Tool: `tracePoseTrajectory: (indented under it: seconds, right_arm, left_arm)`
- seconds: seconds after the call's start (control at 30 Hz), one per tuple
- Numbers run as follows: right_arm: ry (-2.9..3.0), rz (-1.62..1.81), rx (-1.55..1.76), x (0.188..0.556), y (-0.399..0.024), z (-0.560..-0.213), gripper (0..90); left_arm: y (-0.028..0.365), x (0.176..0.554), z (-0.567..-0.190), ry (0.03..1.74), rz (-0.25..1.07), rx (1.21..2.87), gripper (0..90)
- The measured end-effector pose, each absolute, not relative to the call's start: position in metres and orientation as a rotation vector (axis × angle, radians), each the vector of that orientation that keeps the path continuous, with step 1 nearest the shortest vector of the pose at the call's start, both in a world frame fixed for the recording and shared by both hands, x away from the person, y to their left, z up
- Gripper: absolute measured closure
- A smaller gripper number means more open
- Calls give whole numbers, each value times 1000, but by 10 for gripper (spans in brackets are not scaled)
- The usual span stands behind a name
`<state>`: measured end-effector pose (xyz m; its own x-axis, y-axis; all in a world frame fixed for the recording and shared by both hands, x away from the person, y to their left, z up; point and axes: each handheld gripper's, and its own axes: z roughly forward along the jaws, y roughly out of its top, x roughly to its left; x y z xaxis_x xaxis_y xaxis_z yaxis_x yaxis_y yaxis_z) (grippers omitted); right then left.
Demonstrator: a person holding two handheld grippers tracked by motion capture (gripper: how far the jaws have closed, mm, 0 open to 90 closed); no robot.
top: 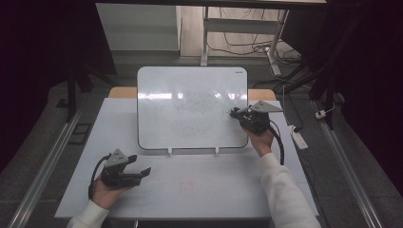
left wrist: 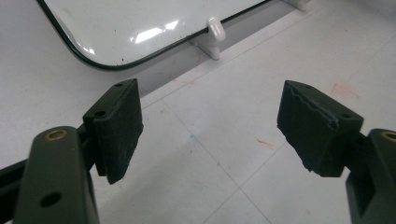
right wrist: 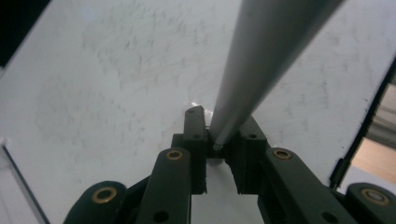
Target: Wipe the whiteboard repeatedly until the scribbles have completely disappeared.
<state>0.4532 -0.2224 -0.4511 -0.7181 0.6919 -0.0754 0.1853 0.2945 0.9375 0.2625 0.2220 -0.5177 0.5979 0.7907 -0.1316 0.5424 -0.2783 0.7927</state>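
White table (top: pixel 199 190) (faint red marks); power strip (top: pixel 299 138) on floor; cables (top: pixel 247 47) beyond.

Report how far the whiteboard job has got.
Done: the right gripper is shut on a grey marker-like rod and sits at the whiteboard near its right edge. In hand: the rod is aimed at the board, which bears only faint smudges, no clear marks. Left: any actual writing or wiping. The left gripper waits open over the table, holding nothing.

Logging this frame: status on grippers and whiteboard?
Right hand-held gripper shut on grey rod, at whiteboard right edge. Left hand-held gripper open, empty, over table. Board smudged; nothing in the way.
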Motion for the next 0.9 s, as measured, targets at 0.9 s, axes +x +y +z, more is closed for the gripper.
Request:
tracePoseTrajectory:
  seconds: [0.9]
  right_arm:
    - [2060, 1491, 811, 458, -207, -450, 778]
  left_arm:
    - [223, 261, -516, 1057, 370, 1957, 236]
